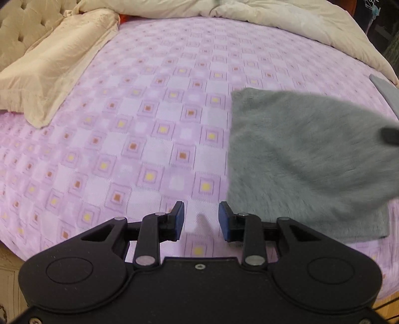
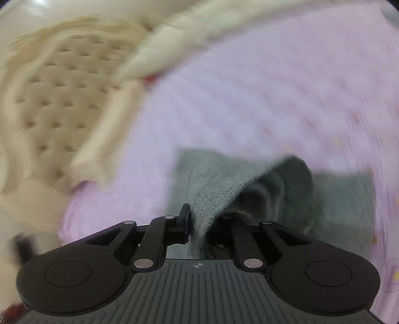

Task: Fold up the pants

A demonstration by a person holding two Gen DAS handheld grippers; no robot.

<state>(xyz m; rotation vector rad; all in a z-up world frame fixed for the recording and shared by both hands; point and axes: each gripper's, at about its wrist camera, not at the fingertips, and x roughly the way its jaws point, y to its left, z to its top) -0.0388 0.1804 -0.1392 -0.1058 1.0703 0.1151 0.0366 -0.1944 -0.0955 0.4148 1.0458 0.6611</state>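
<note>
right wrist view: right gripper (image 2: 199,221) pinches a lifted layer of the grey pants (image 2: 219,184); left gripper (image 1: 201,221) hangs spread, empty. a fold looks underway; next, lay that layer flat.

A lilac bedspread (image 1: 149,124) with a chequered pattern of small yellow and orange squares covers the bed ahead of the hand-held gripper. A cream pillow (image 1: 49,74) lies far ahead to the left, a pale duvet (image 1: 286,20) is bunched along the far edge, and a tufted beige headboard (image 2: 64,99) stands at the left.
</note>
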